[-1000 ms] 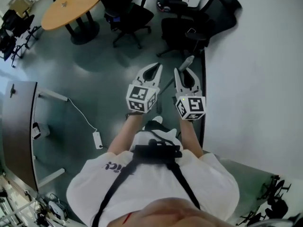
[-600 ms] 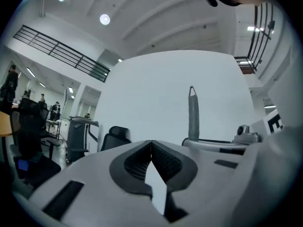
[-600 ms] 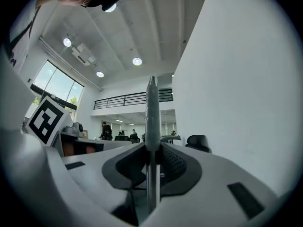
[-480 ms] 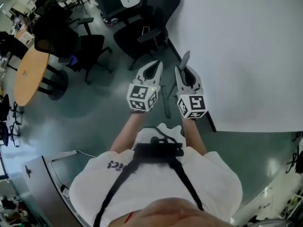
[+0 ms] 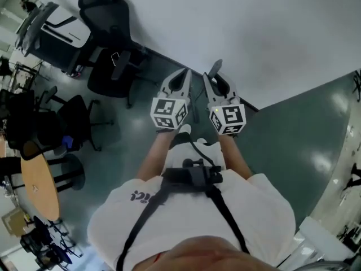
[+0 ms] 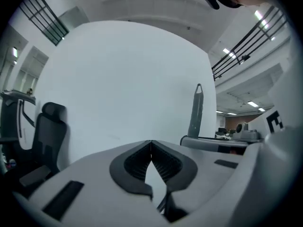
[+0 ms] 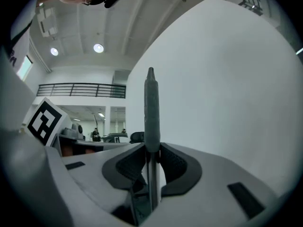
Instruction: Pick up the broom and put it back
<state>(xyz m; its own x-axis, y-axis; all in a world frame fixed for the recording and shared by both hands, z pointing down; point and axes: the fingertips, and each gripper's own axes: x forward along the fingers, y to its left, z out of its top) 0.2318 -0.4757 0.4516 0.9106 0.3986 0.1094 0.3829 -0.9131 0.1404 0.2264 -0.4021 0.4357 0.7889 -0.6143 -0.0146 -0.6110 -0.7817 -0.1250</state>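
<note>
The broom's grey handle [image 7: 151, 108] stands upright between the jaws of my right gripper [image 7: 151, 148], which is shut on it; its pointed top rises above the jaws. In the head view the handle's tip [image 5: 216, 68] pokes up from the right gripper [image 5: 216, 77], and a dark length of the pole [image 5: 194, 107] runs down between the two grippers. My left gripper [image 5: 184, 73] is held alongside at the same height, its fingertips touching with nothing between them [image 6: 151, 143]. From the left gripper view the handle [image 6: 195, 110] shows just to the right. The broom's head is hidden.
A white wall [image 5: 265, 33] stands right ahead, with a dark skirting [image 5: 169, 61] along its foot. Black office chairs [image 5: 110, 66] crowd the left, a round wooden table [image 5: 39, 188] lies further back left. Grey-green floor [image 5: 304, 134] opens to the right.
The whole view has swung round: chairs and table slid off to the left and the white wall now fills the front. Both grippers kept side by side, the right still gripping the handle.
</note>
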